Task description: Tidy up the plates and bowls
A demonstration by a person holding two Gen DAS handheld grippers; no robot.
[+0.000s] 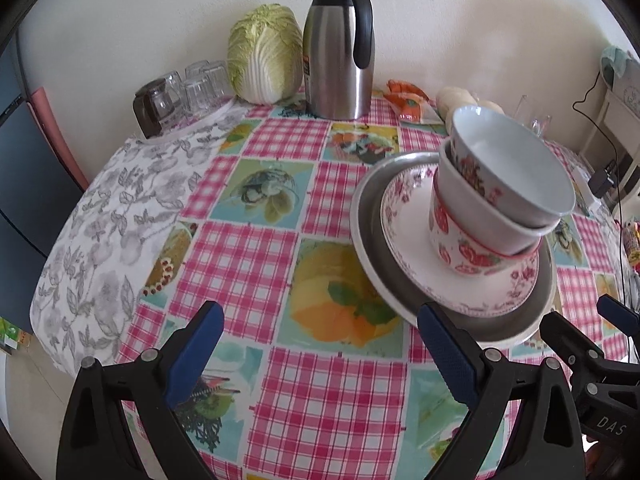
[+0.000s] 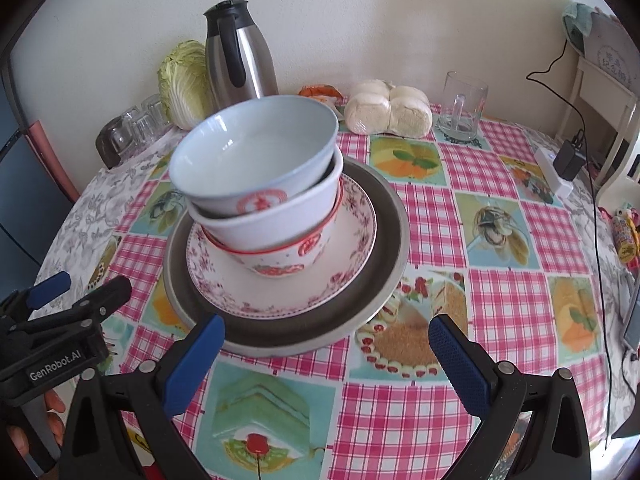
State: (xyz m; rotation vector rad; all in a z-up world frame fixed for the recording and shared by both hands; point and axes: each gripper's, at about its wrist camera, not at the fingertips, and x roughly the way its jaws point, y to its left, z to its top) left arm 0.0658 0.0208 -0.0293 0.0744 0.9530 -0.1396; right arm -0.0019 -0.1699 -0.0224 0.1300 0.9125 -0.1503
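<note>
Three nested bowls [image 2: 260,184] stand tilted on a floral plate [image 2: 348,256], which lies on a larger grey-rimmed plate [image 2: 384,240] on the checked tablecloth. The stack also shows in the left wrist view, bowls [image 1: 500,200] on the floral plate [image 1: 408,224] over the grey plate [image 1: 368,240]. My left gripper [image 1: 320,320] is open and empty, its right finger at the grey plate's near rim. My right gripper [image 2: 326,332] is open and empty, its left finger at the grey plate's front edge. The left gripper also appears in the right wrist view [image 2: 68,288].
A steel thermos jug [image 1: 340,48], a napa cabbage [image 1: 264,52] and upturned glasses [image 1: 180,92] stand at the back. Wrapped buns [image 2: 388,114] and a glass mug [image 2: 462,106] sit back right. A power adapter and cable [image 2: 568,160] lie at the right edge.
</note>
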